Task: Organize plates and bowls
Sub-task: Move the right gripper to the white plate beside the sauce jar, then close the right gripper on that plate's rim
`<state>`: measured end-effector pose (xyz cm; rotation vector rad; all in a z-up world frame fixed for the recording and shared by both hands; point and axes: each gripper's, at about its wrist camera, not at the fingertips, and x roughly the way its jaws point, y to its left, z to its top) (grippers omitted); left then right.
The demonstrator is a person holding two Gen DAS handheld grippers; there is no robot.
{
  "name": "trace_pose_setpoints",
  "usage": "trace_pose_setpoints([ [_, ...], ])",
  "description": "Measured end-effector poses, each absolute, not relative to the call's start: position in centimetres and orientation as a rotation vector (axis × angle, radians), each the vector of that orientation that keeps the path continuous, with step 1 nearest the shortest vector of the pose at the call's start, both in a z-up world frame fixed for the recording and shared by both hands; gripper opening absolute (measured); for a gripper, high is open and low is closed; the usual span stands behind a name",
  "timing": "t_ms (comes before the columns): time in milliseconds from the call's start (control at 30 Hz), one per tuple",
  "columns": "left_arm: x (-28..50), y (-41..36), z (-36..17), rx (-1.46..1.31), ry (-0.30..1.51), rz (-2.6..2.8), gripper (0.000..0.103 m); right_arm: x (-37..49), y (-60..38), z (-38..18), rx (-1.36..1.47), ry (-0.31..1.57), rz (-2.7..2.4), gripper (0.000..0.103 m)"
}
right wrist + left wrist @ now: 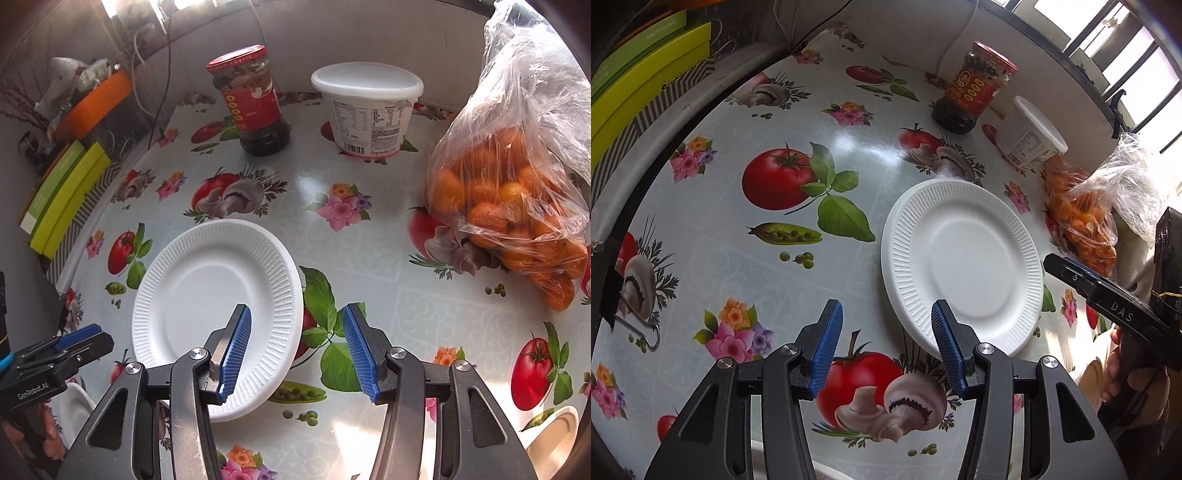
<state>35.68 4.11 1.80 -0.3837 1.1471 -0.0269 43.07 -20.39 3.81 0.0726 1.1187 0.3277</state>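
A white foam plate with a ribbed rim lies flat on the table; it also shows in the right wrist view. My left gripper is open and empty, above the table at the plate's near-left edge. My right gripper is open and empty, its left finger over the plate's right rim. The right gripper shows at the right edge of the left wrist view, the left gripper at the left edge of the right wrist view. A white dish shows partly at bottom right, another white piece at bottom left.
The table has a vegetable-print cover. At the back stand a red-lidded jar and a white lidded tub. A plastic bag of small oranges lies at the right. Green boxes sit beyond the table's left edge.
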Motion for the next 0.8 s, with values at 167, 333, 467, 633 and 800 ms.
trace_pose_setpoints([
  [167,36.1,4.0,0.7,-0.39,1.18,-0.021,0.051,43.5,-20.1,3.0,0.074,1.146,0.333,0.043],
  [333,36.3,4.2,0.4,-0.388,1.184,-0.002,0.051,43.7,-19.9,2.5,0.085,1.162,0.344,0.042],
  [467,36.5,4.2,0.3,-0.387,1.189,0.0,0.051,43.9,-19.7,2.2,0.093,1.167,0.343,0.042],
  [633,36.9,4.2,0.0,-0.429,1.194,-0.032,0.051,44.0,-19.5,1.9,0.092,1.171,0.345,0.041],
  [800,37.2,4.1,-0.4,-0.452,1.202,-0.034,0.051,43.9,-19.5,1.6,0.093,1.176,0.345,0.038],
])
